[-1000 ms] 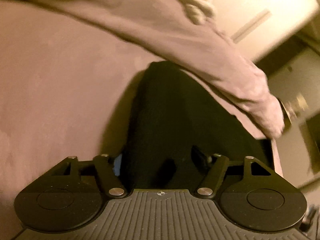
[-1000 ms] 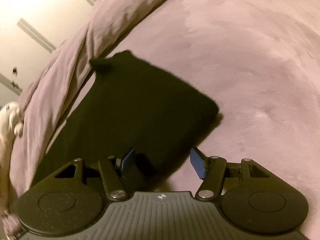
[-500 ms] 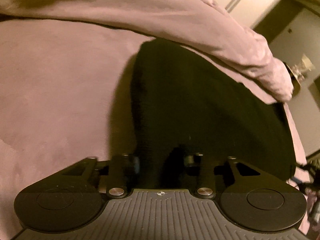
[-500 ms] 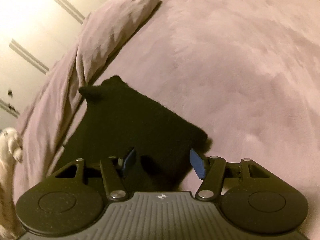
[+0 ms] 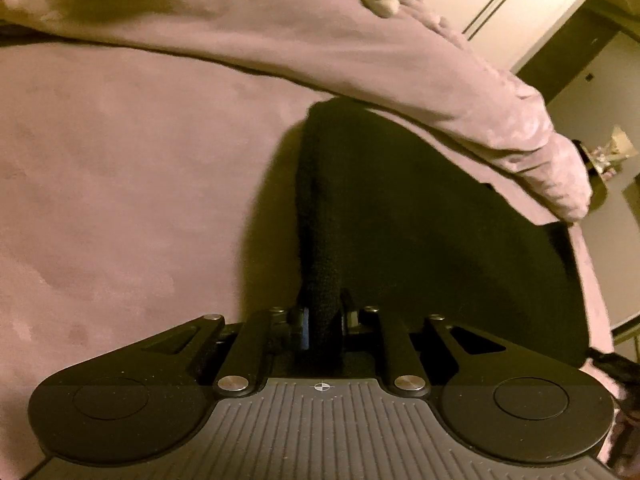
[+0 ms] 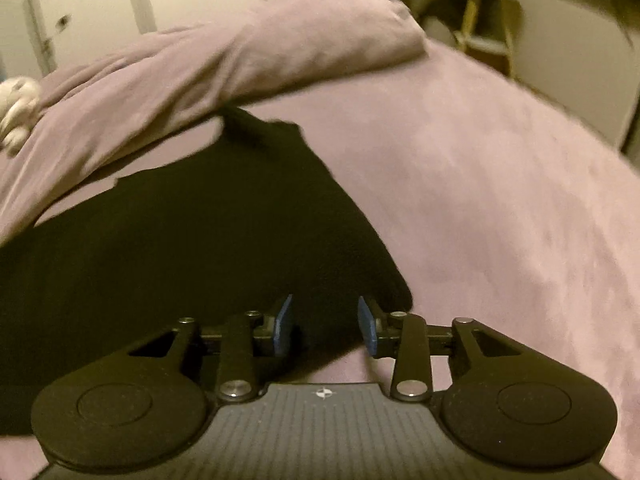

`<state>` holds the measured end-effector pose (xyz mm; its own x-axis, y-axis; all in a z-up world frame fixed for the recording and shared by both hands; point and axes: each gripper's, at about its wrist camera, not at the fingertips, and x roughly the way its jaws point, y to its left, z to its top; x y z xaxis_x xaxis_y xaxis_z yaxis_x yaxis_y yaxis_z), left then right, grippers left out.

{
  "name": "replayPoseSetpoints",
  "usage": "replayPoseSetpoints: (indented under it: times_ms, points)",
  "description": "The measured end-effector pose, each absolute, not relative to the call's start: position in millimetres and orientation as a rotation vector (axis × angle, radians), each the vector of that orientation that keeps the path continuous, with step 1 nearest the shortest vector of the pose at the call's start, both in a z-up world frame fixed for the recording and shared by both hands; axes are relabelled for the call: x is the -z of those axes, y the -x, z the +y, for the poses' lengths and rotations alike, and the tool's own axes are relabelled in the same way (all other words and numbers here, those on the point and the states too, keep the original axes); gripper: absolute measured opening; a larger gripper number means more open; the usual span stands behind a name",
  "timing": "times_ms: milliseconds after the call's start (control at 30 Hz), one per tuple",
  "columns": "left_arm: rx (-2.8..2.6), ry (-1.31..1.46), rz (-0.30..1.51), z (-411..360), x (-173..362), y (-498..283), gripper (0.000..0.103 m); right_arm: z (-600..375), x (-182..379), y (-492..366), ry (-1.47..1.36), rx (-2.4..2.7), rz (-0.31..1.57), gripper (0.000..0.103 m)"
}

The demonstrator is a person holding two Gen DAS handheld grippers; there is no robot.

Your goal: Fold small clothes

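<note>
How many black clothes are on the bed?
1. The black garment lies on the purple bedspread, just below the rolled purple blanket. The left gripper pinches its near edge; the right gripper is open over it. More could hide under the blanket.

My left gripper (image 5: 322, 326) is pinched tight, its two fingers nearly meeting on a ridge of black garment (image 5: 400, 216). My right gripper (image 6: 325, 325) has its blue-padded fingers (image 6: 283, 325) spread apart over the same cloth's edge, gripping nothing.
</note>
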<state>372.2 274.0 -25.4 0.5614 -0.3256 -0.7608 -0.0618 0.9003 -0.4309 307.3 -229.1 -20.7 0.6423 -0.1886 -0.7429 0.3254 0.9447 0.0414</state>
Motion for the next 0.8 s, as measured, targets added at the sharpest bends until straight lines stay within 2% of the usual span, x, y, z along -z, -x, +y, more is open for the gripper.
replayPoseSetpoints:
  times_ms: [133, 200, 267, 367, 500, 567, 600, 733, 800]
  points:
    - [0.062, 0.454, 0.978, 287.2, 30.5, -370.3, 0.024, -195.2, 16.5, -317.3, -0.146, 0.19, 0.807, 0.046]
    - [0.035, 0.476, 0.982, 295.3, 32.8, -370.3, 0.044, -175.7, 18.9, -326.5, -0.145, 0.141, 0.816, 0.047]
    - [0.036, 0.51, 0.979, 299.5, 33.3, -373.7, 0.054, -153.5, 21.7, -332.5, -0.142, 0.079, 0.823, 0.047]
    - [0.102, 0.58, 0.998, 298.3, 37.8, -386.8, 0.077, -122.5, 27.3, -343.0, -0.121, 0.009, 0.837, 0.047]
    - [0.191, 0.647, 1.009, 286.2, 47.7, -411.8, 0.09, -90.1, 36.9, -350.6, -0.086, -0.078, 0.833, 0.046]
    - [0.204, 0.673, 1.041, 280.0, 58.3, -425.5, 0.091, -77.6, 41.7, -354.2, -0.066, -0.118, 0.83, 0.038]
    - [0.21, 0.688, 1.059, 277.1, 63.8, -431.7, 0.091, -70.1, 42.3, -351.5, -0.057, -0.135, 0.831, 0.03]
    - [0.192, 0.613, 1.069, 256.8, 68.7, -446.4, 0.087, -53.5, 58.0, -360.2, 0.011, -0.148, 0.851, 0.028]
    - [0.185, 0.555, 1.071, 250.1, 65.0, -449.6, 0.067, -54.3, 70.3, -363.4, 0.015, -0.154, 0.871, 0.028]
